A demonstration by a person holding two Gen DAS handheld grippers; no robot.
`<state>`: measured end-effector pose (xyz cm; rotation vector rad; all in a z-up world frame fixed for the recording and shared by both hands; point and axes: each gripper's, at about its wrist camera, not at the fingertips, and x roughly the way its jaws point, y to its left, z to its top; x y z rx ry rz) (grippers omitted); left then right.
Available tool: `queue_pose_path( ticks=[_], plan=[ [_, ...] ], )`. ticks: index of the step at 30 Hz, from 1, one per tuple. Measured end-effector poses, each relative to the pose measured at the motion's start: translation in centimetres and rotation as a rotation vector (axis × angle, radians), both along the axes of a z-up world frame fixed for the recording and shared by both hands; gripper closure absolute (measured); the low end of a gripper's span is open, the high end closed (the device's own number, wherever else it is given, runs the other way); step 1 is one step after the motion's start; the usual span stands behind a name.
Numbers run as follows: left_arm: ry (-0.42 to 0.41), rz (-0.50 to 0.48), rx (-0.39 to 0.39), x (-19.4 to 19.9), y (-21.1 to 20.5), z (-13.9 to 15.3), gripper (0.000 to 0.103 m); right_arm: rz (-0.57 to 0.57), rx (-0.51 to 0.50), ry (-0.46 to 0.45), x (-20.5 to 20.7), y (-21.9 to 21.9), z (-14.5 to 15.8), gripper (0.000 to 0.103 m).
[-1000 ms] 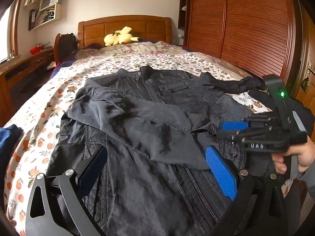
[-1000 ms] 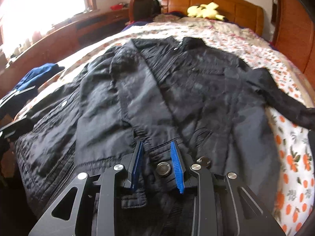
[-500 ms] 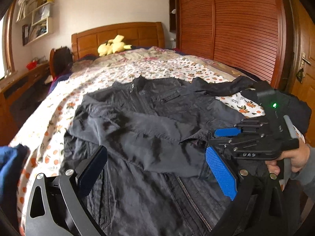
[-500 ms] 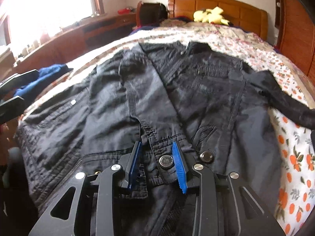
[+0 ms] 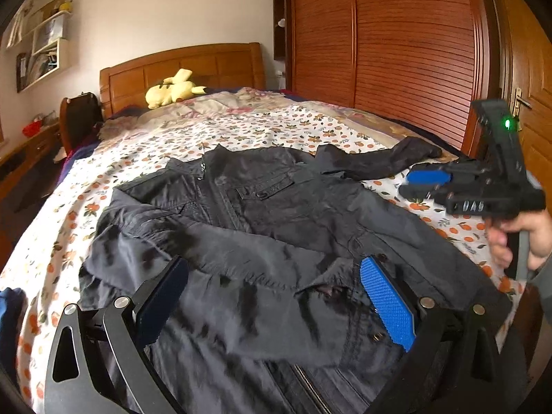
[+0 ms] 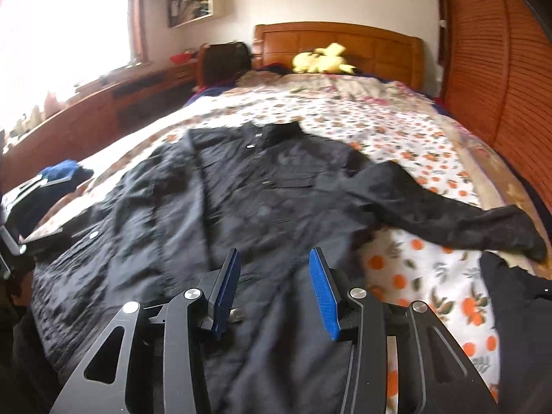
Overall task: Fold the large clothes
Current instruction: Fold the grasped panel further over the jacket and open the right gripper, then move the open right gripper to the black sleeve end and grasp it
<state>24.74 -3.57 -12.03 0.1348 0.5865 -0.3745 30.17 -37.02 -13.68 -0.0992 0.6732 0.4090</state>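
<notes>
A black jacket (image 5: 276, 214) lies face up on the floral bedspread (image 5: 241, 131), collar toward the headboard. One sleeve (image 5: 214, 258) is folded across its body; the other sleeve (image 6: 465, 220) stretches out to the right. My left gripper (image 5: 272, 296) hovers open over the folded sleeve, with nothing between its pads. My right gripper (image 6: 276, 286) hangs above the jacket's lower part. Its jaws are opening and hold nothing. In the left wrist view the right gripper (image 5: 414, 184) sits in a hand (image 5: 524, 238), off the jacket's right edge.
A yellow plush toy (image 5: 172, 91) lies by the wooden headboard (image 5: 186, 69). A wardrobe (image 5: 396, 51) runs along the right side of the bed. A blue garment (image 6: 58, 172) lies at the bed's left edge and a dark garment (image 6: 517, 310) at the front right.
The right gripper let go of the sleeve cuff with the snap button, widened, rose and swung right. The left gripper drew back and up, still open.
</notes>
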Motion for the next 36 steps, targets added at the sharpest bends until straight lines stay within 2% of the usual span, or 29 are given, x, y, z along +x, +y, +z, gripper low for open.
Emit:
queue_pose_path(
  ticks=[7,9,12,16,25,31,36],
  plan=[
    [0.032,-0.013,0.0,3.3,-0.6,-3.1,0.002,-0.096,-0.008,0.016,3.7,-3.1,-0.9,0.061],
    [0.042,-0.014,-0.006,3.7,-0.5,-3.9,0.002,-0.133,-0.015,0.031,5.0,-4.1,-1.6,0.05],
    [0.055,-0.02,-0.013,4.0,-0.5,-5.2,0.002,-0.189,-0.039,0.04,6.8,-5.5,-2.5,0.042],
    [0.065,-0.026,-0.024,4.0,-0.4,-6.4,0.002,-0.254,-0.04,0.067,9.4,-7.1,-3.7,0.041],
    [0.011,-0.007,-0.11,2.9,1.1,-6.3,0.002,-0.383,-0.015,0.143,14.5,-9.8,-5.8,0.041],
    [-0.014,-0.007,-0.105,2.4,1.0,-6.0,0.002,-0.492,0.044,0.185,16.4,-11.5,-6.4,0.04],
    [-0.037,-0.01,-0.096,2.0,0.9,-5.8,0.002,-0.588,0.088,0.221,17.2,-12.5,-6.5,0.036]
  ],
)
